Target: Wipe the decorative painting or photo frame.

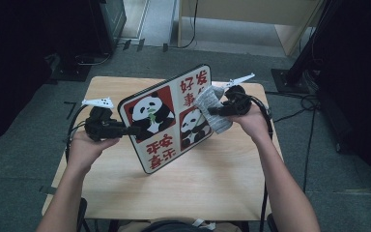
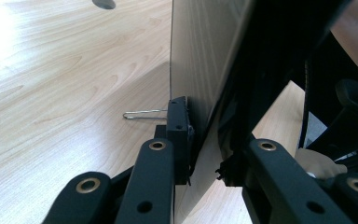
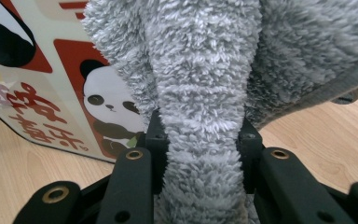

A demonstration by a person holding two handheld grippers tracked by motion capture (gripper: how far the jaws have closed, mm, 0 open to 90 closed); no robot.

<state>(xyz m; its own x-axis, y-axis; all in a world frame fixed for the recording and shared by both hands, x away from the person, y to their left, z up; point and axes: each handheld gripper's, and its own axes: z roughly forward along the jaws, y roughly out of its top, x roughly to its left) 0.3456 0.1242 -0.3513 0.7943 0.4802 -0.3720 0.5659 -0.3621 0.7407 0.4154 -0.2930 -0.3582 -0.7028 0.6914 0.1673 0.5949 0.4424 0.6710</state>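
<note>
**Panda board held tilted, mid-wipe with a grey cloth**

Panda board (image 1: 166, 118): propped at a slant over the middle of the wooden surface (image 1: 212, 183), near corner down by the surface, far edge raised, printed face with pandas and red characters turned up. Gripped at its left edge by the left gripper (image 1: 125, 129), jaws pinched onto the thin board edge, plain back on one side and dark glossy front on the other in the left gripper view (image 2: 200, 70). A small wire clip (image 2: 144, 113) sticking out from the board's back near that grip.

Grey fluffy cloth (image 1: 212, 108): bunched and clamped between the jaws of the right gripper (image 1: 212, 110), pressed against the right part of the printed face, beside the lower panda. Seen close in the right gripper view (image 3: 200, 121), thick pile squeezed between the two pads, board face (image 3: 51, 84) just behind.

Step in hand, by the look of it: wiping the printed face while the other hand steadies the board. Next move likely a stroke of the cloth across the face toward the left; calls for a firm, unchanged pinch on the left edge, light even pressure on the cloth, and no sliding of the near corner.
</note>
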